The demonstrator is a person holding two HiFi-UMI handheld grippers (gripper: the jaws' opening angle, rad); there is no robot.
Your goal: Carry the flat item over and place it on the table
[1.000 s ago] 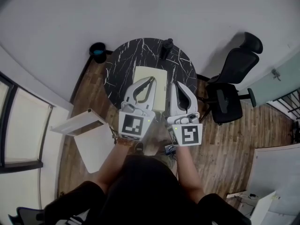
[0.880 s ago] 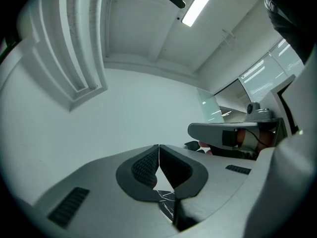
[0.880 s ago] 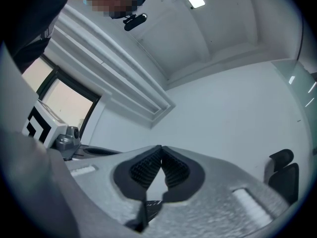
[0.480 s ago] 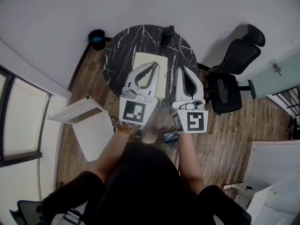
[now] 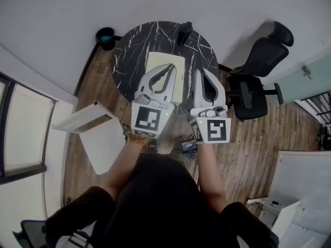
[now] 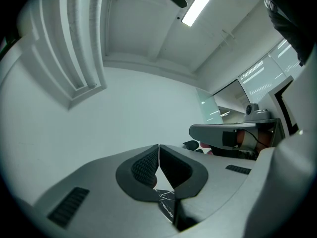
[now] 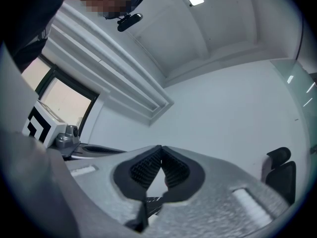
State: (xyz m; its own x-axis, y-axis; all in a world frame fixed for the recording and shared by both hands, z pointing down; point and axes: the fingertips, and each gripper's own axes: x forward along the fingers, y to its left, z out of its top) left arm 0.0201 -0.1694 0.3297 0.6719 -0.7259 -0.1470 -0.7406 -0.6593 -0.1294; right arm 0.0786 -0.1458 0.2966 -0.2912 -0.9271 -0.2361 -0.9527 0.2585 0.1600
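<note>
In the head view, both forearms reach forward from the person's dark-clad body, side by side and level, and end behind the grippers' marker cubes. The left gripper (image 5: 169, 67) points away over the near half of the round black marble table (image 5: 133, 50), its jaws drawn together to a point. The right gripper (image 5: 198, 72) lies just beside it, roughly parallel, its jaws likewise together. The flat item, a pale yellow sheet (image 5: 165, 59), lies on the table top near its middle; the left gripper's body hides its near left part, and neither gripper has hold of it. A dark bottle-like container (image 5: 184, 32) stands at the table's far edge, a dark bin (image 5: 106, 36) sits on the wooden floor to the table's left, and a black office chair (image 5: 257, 74) stands to its right. The left gripper view is tilted up toward a white wall and a ceiling light (image 6: 195, 5); the ribbed black pads (image 6: 144, 167) meet at their tips with nothing between them, and a sliver of marble shows below them. The right gripper view also tilts upward, past a window (image 7: 64, 102); its pads (image 7: 146, 168) meet tip to tip, empty.
</note>
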